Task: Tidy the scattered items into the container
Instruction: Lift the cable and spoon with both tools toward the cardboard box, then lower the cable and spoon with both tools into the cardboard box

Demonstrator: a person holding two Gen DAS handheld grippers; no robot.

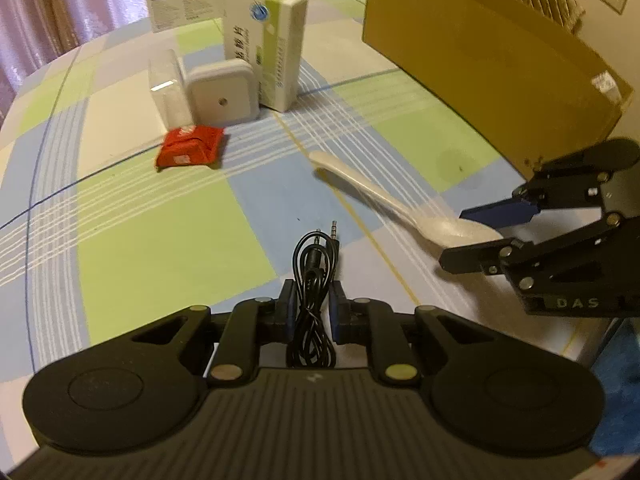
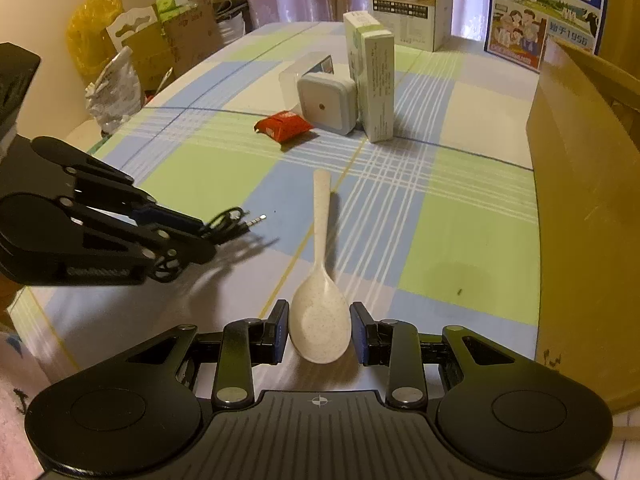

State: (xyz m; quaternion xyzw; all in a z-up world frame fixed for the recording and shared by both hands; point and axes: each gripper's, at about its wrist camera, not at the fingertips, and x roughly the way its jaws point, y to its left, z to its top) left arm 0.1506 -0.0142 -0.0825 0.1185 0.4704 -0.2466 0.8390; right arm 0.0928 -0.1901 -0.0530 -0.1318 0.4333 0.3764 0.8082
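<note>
My left gripper is shut on a coiled black audio cable, its plugs pointing forward; the cable also shows in the right wrist view, held just above the table. My right gripper has its pads on both sides of the bowl of a white speckled spoon and looks closed on it; the handle points away over the table. In the left wrist view the spoon sits between the right gripper's fingers. The cardboard box stands at the right, also in the right wrist view.
On the checked tablecloth lie a red packet, a white square device, a clear plastic case and an upright white-green carton. Printed boxes stand at the back. Bags and cartons sit beyond the left edge.
</note>
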